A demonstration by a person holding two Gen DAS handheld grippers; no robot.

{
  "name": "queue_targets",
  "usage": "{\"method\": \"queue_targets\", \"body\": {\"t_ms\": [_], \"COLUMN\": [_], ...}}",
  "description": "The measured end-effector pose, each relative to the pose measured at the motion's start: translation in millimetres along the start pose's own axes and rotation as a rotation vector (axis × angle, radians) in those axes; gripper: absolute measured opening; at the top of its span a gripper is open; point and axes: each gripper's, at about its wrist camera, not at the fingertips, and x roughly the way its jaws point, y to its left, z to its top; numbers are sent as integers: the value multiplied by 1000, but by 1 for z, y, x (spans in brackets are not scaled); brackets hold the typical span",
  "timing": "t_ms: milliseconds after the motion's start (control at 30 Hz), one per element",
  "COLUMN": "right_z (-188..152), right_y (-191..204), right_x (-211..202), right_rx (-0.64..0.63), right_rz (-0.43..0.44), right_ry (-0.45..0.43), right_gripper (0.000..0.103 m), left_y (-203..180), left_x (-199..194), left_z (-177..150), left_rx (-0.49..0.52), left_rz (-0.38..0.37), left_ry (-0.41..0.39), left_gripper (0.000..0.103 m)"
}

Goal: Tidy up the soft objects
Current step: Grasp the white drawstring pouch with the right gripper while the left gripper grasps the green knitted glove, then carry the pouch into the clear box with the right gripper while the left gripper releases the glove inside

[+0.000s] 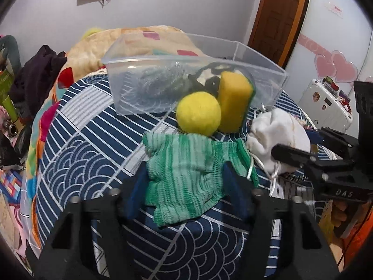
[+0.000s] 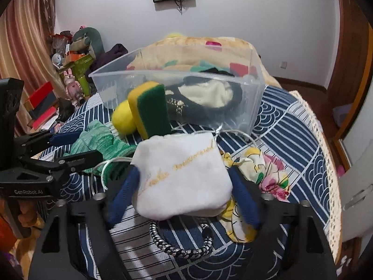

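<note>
A green knit cloth (image 1: 184,175) lies on the blue patterned bedspread between the fingers of my left gripper (image 1: 184,170), which is open around it. My right gripper (image 2: 184,182) is open around a white drawstring pouch (image 2: 181,177); the pouch also shows in the left wrist view (image 1: 277,130). A yellow ball (image 1: 198,113) and a yellow-green sponge (image 1: 234,101) stand against a clear plastic bin (image 1: 163,86). The bin (image 2: 233,116) holds a black-and-cream soft item (image 2: 207,95) and a silvery mesh thing (image 1: 158,79).
A floral cloth (image 2: 261,177) lies right of the pouch. A braided cord (image 2: 184,249) lies near my right gripper's base. A folded blanket (image 1: 130,44) sits behind the bin. Clutter stands past the bed's left edge; a white suitcase (image 1: 326,102) at right.
</note>
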Motion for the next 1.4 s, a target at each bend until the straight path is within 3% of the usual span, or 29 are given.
{"method": "queue_targets", "body": {"t_ms": [67,133,233,400,933,1400], "right_z": [-1,-2,-4,-5,32,82], "right_y": [-2,-1,1,1,1,0], "right_x": [-1,-4,-8,-16,-71,-84], "right_rx": [4,-7,-12,-26,-20,0], "right_rz": [13,37,62,61,24,-39], "right_ry": [0,-4,-11,-34,-253,-420], "right_gripper": [57,41,28,19,19,20], "left_y": [0,0,0,-4,5,16], "left_x": [-2,-5,-12,-32,-84,-76], "left_z": [-3,-6,-10,-12,36,85], "left_rx": [10,17,25,48,12,-19], "left_rz": [-8,-13,-20,5,30,105], "left_ry": [-10,-15,-20,-64,-276,-361], "left_gripper": [49,39,34,32,32,33]}}
